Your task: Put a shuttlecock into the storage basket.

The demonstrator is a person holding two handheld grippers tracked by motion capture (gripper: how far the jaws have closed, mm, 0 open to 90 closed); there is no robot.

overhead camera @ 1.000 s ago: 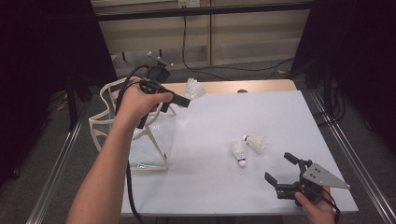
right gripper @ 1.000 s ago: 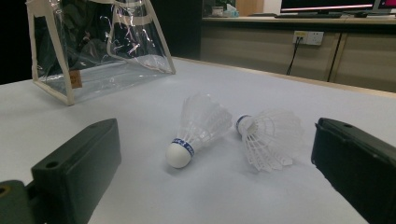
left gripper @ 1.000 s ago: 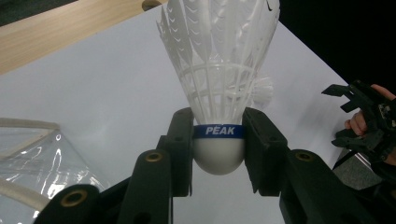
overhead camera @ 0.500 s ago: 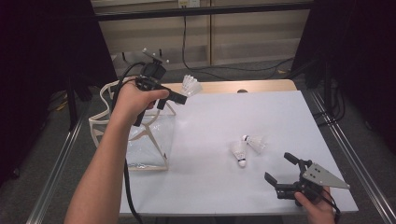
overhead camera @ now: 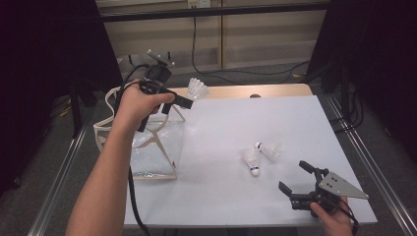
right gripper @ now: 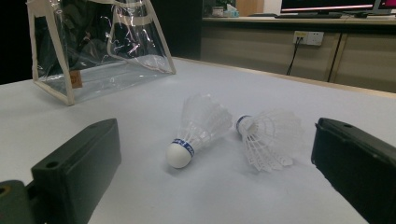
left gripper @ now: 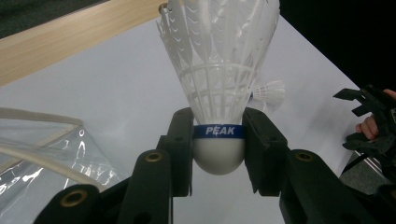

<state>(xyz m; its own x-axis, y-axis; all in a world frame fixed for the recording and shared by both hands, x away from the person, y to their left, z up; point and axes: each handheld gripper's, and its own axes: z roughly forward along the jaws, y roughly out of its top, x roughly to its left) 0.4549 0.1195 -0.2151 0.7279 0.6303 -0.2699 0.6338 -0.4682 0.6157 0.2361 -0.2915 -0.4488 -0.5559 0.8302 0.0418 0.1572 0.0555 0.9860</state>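
A white feathered shuttlecock (left gripper: 218, 88), its rounded cork base ringed by a blue band, sits clamped between the black pads of the left gripper (overhead camera: 183, 101), held above the desk's (overhead camera: 295, 118) far left corner. A clear plastic bag (overhead camera: 147, 147) with cream trim stands at the left edge. Two more shuttlecocks (overhead camera: 259, 155) lie near the right gripper (overhead camera: 295, 179), whose jaws stand wide and empty at the near right corner.

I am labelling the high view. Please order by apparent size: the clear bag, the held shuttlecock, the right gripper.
1. clear bag
2. right gripper
3. held shuttlecock, though it is farther from the camera, so it may look smaller.
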